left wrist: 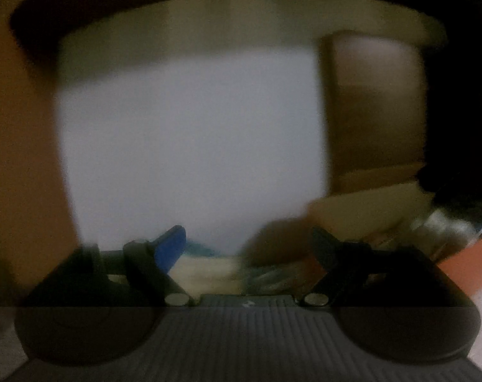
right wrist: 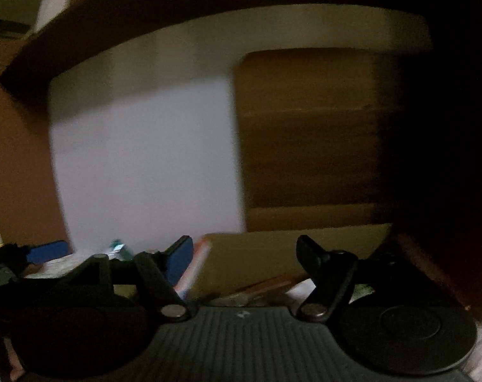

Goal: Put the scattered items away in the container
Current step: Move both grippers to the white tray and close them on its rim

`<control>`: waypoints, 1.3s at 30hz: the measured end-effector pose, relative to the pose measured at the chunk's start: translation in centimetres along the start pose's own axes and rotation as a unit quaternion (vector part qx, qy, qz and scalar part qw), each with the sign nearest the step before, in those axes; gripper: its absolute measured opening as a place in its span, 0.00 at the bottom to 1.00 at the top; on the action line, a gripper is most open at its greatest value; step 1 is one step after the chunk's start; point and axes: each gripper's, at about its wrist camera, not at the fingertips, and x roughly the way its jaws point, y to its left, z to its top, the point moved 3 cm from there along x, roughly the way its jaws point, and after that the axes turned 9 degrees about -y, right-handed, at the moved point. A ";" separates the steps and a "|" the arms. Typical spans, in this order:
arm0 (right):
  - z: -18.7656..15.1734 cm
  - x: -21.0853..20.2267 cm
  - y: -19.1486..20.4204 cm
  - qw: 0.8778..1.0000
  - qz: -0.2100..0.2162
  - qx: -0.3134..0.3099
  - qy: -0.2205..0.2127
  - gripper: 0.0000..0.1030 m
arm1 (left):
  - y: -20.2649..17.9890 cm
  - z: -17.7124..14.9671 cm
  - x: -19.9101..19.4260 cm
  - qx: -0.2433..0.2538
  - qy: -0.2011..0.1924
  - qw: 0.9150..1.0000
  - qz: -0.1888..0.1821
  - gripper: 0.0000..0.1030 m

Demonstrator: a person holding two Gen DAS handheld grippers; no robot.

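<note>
Blurred and dim in both views. Pale wall (left wrist: 190, 133) filling the centre, brown cardboard box (right wrist: 308, 146) at 3 o'clock. Left gripper (left wrist: 249, 238) spread wide, empty. Right gripper (right wrist: 244, 248) likewise wide, empty. Scattered items (left wrist: 209, 270) smeared at 6 o'clock; container not identifiable.

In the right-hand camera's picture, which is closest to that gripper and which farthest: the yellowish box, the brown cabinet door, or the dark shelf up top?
From the right gripper, whose jaws stand open:
1. Yellowish box, just beyond the fingertips, low in the middle.
2. Brown cabinet door, behind the box, to the right.
3. Dark shelf, overhead across the top; blur makes its depth against the door too close to call.
</note>
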 end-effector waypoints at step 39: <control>-8.4 15.5 13.3 0.981 0.083 0.070 0.161 0.45 | 5.3 -5.6 9.5 -0.024 0.098 0.995 -0.016 0.42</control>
